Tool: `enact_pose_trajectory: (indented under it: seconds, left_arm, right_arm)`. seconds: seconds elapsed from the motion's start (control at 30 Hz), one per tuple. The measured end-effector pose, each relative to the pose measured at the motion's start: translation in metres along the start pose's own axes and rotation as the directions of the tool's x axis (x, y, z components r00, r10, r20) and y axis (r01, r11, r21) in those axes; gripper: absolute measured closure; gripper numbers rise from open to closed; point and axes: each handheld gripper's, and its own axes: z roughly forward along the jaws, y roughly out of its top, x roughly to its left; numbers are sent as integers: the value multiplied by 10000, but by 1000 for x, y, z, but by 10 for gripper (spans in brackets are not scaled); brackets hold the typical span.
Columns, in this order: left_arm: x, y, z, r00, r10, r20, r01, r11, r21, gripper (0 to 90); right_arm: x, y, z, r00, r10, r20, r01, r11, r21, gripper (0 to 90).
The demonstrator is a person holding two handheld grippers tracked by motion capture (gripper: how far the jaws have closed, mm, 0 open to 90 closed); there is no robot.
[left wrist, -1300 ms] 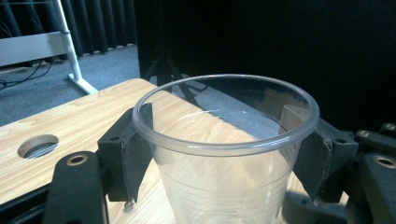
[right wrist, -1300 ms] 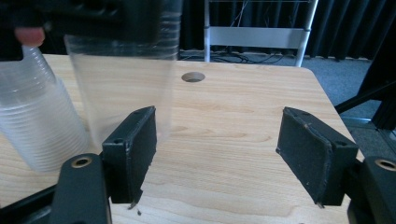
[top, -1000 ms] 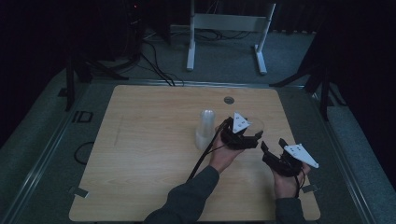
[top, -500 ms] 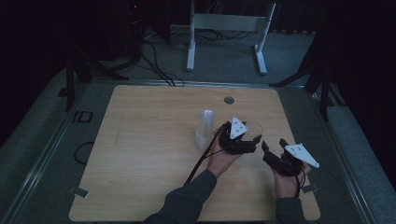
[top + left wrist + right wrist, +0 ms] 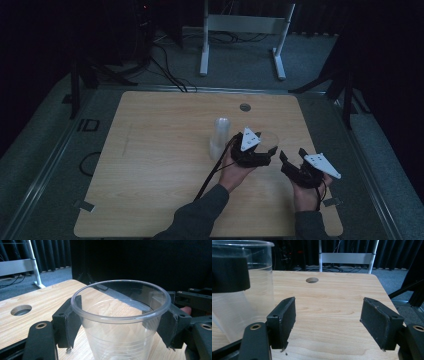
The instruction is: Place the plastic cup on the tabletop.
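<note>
A clear plastic cup (image 5: pixel 120 315) stands upright between the pads of my left gripper (image 5: pixel 120 322), which press on its sides just under the rim. In the high view this left gripper (image 5: pixel 264 146) sits at the table's middle right with the cup (image 5: pixel 268 140) at its tip. My right gripper (image 5: pixel 292 154) hovers just to the right of it, jaws open. In the right gripper view its jaws (image 5: pixel 328 322) stand wide apart over bare wood, and the held cup (image 5: pixel 249 302) rises at the left edge.
A tall stack of clear cups (image 5: pixel 220 137) stands just left of my left gripper. The wooden table (image 5: pixel 150 165) has a round hole (image 5: pixel 244 107) near its far edge. A white metal frame (image 5: pixel 245 25) stands on the floor beyond.
My left gripper with the cup has drifted slightly toward the person. The right gripper and the cup stack have stayed in place.
</note>
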Motion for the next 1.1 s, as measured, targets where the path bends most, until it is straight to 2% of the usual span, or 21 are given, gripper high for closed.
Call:
enact_pose_trajectory:
  seconds: [0.23, 0.5, 1.1]
  left_arm:
    - [4, -6, -6, 10000, -22, -68, 22, 10000, -9, 277]
    - [8, -10, -12, 9994, -334, -15, 334, 9994, -114, 276]
    - [14, -32, -23, 9991, -88, -421, 91, 9999, 57, 276]
  right_arm:
    - [1, -1, 2, 10000, -53, -7, 53, 10000, 54, 279]
    - [2, -1, 1, 10000, -49, -17, 49, 10000, 45, 279]
    - [5, -2, 3, 9999, -150, -25, 150, 9999, 84, 279]
